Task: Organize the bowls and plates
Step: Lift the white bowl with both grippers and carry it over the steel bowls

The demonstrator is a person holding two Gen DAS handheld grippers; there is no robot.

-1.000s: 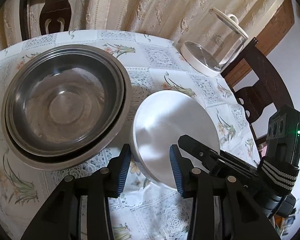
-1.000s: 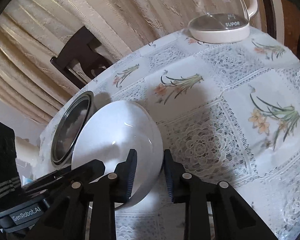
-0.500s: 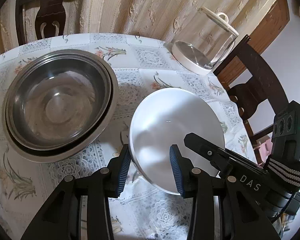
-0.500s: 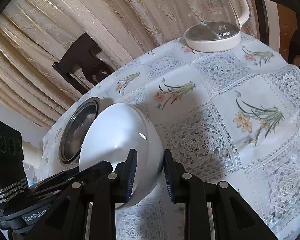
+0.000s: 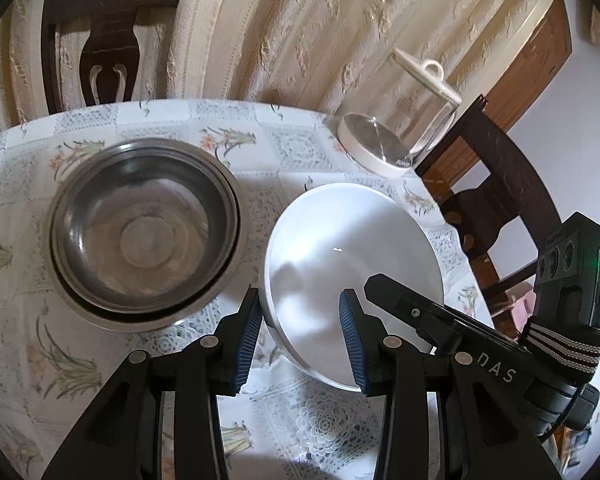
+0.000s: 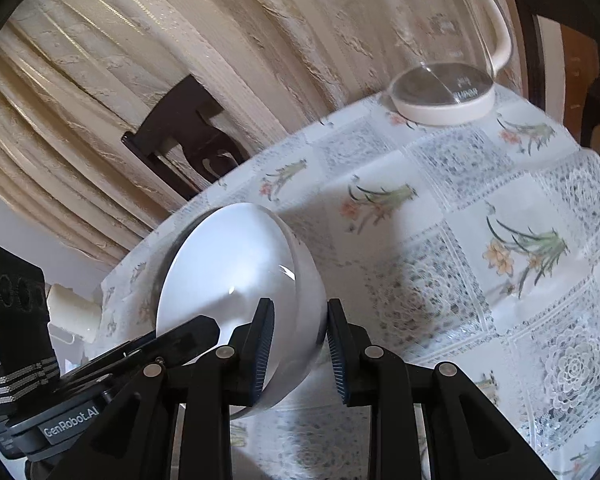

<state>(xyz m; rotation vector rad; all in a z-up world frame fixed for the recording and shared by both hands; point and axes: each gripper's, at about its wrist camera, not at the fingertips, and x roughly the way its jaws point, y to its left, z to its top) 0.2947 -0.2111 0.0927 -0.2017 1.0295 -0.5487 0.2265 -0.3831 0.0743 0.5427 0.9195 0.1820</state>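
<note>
"DAS" reads on the right tool [image 5: 404, 312] in the left wrist view; "GenRobot.AI" on the left tool [image 6: 188, 336] in the right. Only the left view shows the nested steel bowls [image 5: 144, 232] at 10 o'clock on the desk [image 5: 284, 152]; the right view shows the glass kettle's [image 6: 444, 92] handle at 1 o'clock. The white bowl [image 5: 352, 264] hangs tilted above the desk, both tools narrowly parted and clamped on opposite sides of its rim.

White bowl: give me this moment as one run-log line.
white bowl: tilted, off the table | left gripper: clamped on rim | right gripper: clamped on rim | steel bowls: stacked on table
</note>
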